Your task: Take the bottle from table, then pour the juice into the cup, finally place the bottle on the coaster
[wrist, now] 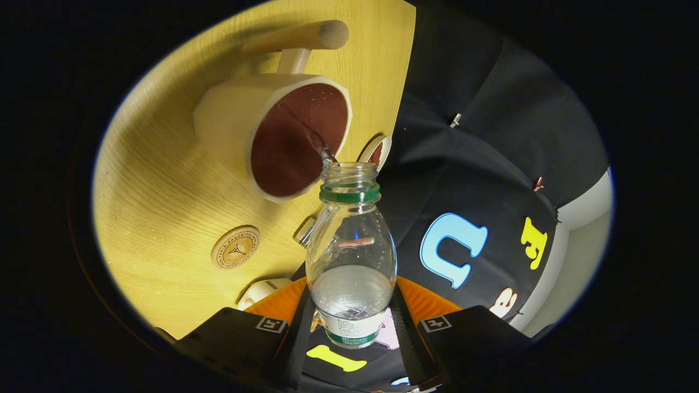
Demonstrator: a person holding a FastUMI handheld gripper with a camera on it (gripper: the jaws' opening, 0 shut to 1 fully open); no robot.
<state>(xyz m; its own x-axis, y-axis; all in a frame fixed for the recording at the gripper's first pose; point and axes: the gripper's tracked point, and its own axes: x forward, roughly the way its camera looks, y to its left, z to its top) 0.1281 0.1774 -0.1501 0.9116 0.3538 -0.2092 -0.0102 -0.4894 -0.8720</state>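
Note:
My gripper is shut on the lower part of a clear plastic bottle with a green neck ring and a white and green label. The uncapped bottle is tilted, its mouth at the rim of a cream cup just beyond the fingers. A thin stream of clear liquid runs from the mouth into the cup's dark red-brown inside. Some liquid still sits in the bottle's lower part. The cup has a round wooden handle. A round wooden coaster with a stamped mark lies on the yellow wood table, beside the cup.
A small round white-rimmed lid lies by the table's edge past the bottle mouth. A small metallic object and a white object sit near the bottle's side. The black cloth wall runs along the table's edge.

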